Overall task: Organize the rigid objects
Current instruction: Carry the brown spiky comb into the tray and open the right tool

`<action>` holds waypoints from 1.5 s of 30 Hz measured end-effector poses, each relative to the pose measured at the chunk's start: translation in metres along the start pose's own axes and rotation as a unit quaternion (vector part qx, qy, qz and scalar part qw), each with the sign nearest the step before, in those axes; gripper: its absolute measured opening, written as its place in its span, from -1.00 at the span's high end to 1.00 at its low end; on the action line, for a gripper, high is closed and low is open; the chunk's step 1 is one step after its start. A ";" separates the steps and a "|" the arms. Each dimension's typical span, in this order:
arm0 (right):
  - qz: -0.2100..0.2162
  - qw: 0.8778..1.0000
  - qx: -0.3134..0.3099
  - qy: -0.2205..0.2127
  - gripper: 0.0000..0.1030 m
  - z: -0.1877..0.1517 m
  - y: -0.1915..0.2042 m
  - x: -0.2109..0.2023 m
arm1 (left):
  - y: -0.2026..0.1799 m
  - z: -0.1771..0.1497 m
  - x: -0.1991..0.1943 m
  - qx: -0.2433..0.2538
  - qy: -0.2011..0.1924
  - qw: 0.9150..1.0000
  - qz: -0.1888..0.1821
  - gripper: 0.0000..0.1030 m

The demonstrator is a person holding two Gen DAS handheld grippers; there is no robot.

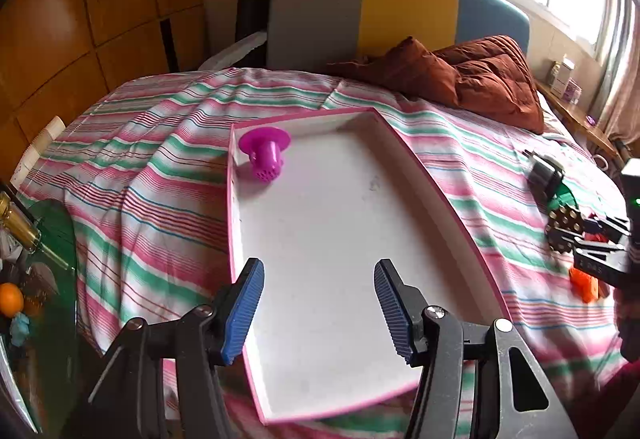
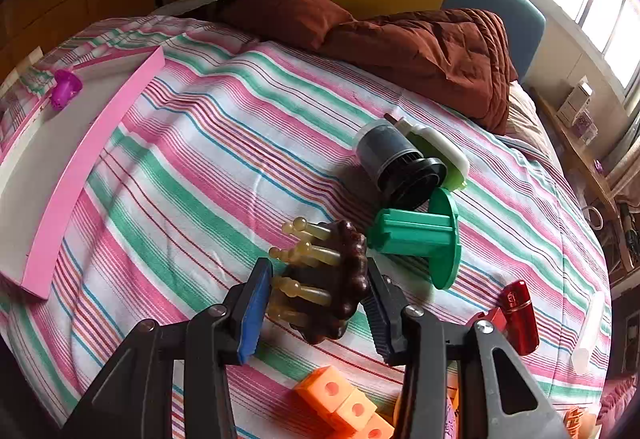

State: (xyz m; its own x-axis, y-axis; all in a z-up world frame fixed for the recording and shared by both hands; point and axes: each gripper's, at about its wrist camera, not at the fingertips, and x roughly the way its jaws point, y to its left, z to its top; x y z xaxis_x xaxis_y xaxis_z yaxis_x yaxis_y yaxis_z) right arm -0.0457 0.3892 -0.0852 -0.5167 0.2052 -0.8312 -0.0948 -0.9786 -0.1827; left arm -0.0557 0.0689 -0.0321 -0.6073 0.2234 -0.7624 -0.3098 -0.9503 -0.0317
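Observation:
A shallow pink-rimmed white tray (image 1: 436,179) lies on the striped bed. A magenta plastic piece (image 1: 265,153) lies in its far left corner; it also shows in the right wrist view (image 2: 64,87). My left gripper (image 1: 320,309) is open and empty above the tray's near end. My right gripper (image 2: 318,313) has its blue pads either side of a dark brown massager head with amber prongs (image 2: 326,281); whether they press it is unclear. The massager also shows in the left wrist view (image 1: 564,231).
On the bed beside the massager lie a green spool (image 2: 420,235), a black cylinder (image 2: 396,163), a white-green disc (image 2: 440,151), a red cap piece (image 2: 520,315), orange cubes (image 2: 344,403) and a white tube (image 2: 590,331). A brown quilt (image 2: 420,51) is at the head.

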 end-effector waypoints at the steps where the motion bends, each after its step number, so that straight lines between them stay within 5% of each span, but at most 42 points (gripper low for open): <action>1: 0.002 1.000 -0.003 -0.001 0.13 0.000 0.002 0.000 | -0.002 -0.003 -0.002 0.003 0.000 1.000 0.001 -0.15; 15: 0.051 0.998 0.014 0.019 0.13 0.007 0.043 -0.012 | 0.000 -0.021 -0.012 -0.002 -0.001 1.000 -0.007 -0.15; 26: 0.066 0.995 0.074 -0.009 0.14 0.023 0.068 -0.028 | 0.022 -0.028 -0.016 -0.026 -0.006 1.000 -0.006 -0.15; 35: 0.130 0.988 0.039 -0.070 0.14 0.062 0.115 -0.070 | 0.040 -0.033 -0.016 -0.048 -0.005 0.999 0.003 -0.15; 45: 0.196 0.980 -0.014 -0.044 0.14 0.085 0.187 -0.055 | 0.060 -0.038 -0.015 -0.071 0.001 0.997 0.015 -0.15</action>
State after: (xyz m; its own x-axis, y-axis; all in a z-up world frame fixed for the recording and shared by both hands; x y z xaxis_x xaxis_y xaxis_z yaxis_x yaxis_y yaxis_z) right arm -0.1072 0.1934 -0.0294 -0.5803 -0.1896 -0.7920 0.1476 -0.9809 0.1267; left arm -0.0371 0.0003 -0.0468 -0.6139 0.1938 -0.7652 -0.1843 -0.9778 -0.0997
